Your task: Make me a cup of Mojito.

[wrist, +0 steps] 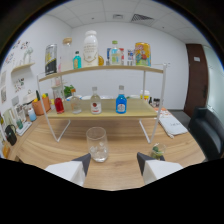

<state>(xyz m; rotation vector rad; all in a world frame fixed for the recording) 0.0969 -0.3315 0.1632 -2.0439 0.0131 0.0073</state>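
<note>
A clear drinking glass [97, 143] with ice in it stands on the wooden table [120, 150], just ahead of my gripper [114, 162] and a little left of its midline. The two fingers stand apart with nothing between them, so the gripper is open. Beyond the glass a two-tier wire shelf [102, 114] holds bottles: a blue-liquid bottle [121, 101], a clear bottle with a red label [95, 102], a red-liquid bottle [59, 103]. The upper tier carries a big white bottle [90, 49], a small blue bottle [77, 60], cartons and a can.
A small green object [158, 150] lies on the table near the right finger [150, 167]. A white cloth [172, 125] lies right of the shelf. A dark chair [210, 131] stands at the right. Orange cups [42, 105] and small items sit left of the shelf.
</note>
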